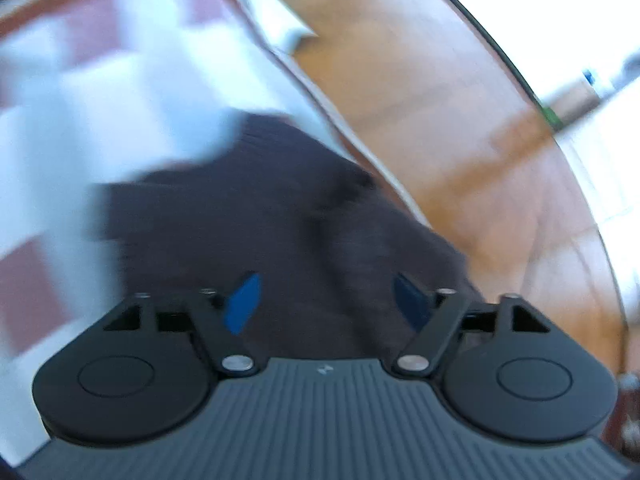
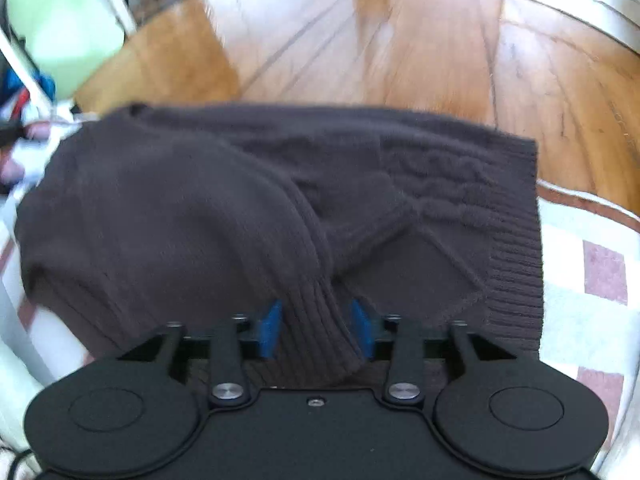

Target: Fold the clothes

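Observation:
A dark brown knitted sweater [image 2: 160, 208] lies partly folded on a white and red checked cover [image 2: 580, 280], one sleeve crossing its cable-patterned front. My right gripper [image 2: 316, 332] hangs just over the sleeve's ribbed cuff [image 2: 312, 304]. The cuff runs between the blue pads [image 2: 272, 332], and the jaws stand apart without pinching it. In the blurred left wrist view the same sweater [image 1: 260, 208] spreads below my left gripper [image 1: 328, 300]. That gripper is wide open, with nothing held between its blue pads [image 1: 244, 304].
The checked cover [image 1: 80, 80] ends at a red-trimmed edge beside the sweater, with wooden floor [image 2: 360, 40] beyond it. A pale green object [image 2: 68, 20] and some coloured clutter [image 2: 24, 100] stand at the far left of the right wrist view.

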Demonstrator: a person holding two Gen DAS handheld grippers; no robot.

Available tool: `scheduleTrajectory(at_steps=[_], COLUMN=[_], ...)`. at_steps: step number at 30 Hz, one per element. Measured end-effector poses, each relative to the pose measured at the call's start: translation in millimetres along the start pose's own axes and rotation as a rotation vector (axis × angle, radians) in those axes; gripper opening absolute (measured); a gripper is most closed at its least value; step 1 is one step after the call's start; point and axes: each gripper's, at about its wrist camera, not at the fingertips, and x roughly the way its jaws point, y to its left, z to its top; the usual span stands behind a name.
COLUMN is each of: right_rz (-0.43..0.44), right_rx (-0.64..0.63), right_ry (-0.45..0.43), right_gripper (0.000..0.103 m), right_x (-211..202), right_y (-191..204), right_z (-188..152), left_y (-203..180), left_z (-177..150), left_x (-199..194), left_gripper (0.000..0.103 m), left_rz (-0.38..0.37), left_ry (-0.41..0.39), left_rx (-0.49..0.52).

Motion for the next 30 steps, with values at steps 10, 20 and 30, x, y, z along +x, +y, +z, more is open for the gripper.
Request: scheduleTrajectory(at_steps=[10, 20, 30], right_rz=[-0.190, 0.007, -0.032], right_rx=[-0.121, -0.228, -0.197], right_ry=[-0.252, -0.218, -0.216], right_gripper=[0.048, 0.048, 0.048], right_x=[-23, 1, -14], right_y=[80, 134, 107], right_z=[20, 23, 8], left_y=[87, 65, 62], left_z=[-14, -22, -18], left_x=[-9, 11, 26], left_gripper=[0.080, 0.051, 0.063], left_rz=[-0.050, -0.152, -0.119], left_ry=[0.014, -0.034, -0.092], left_rx=[-0.139, -0.116, -0.118])
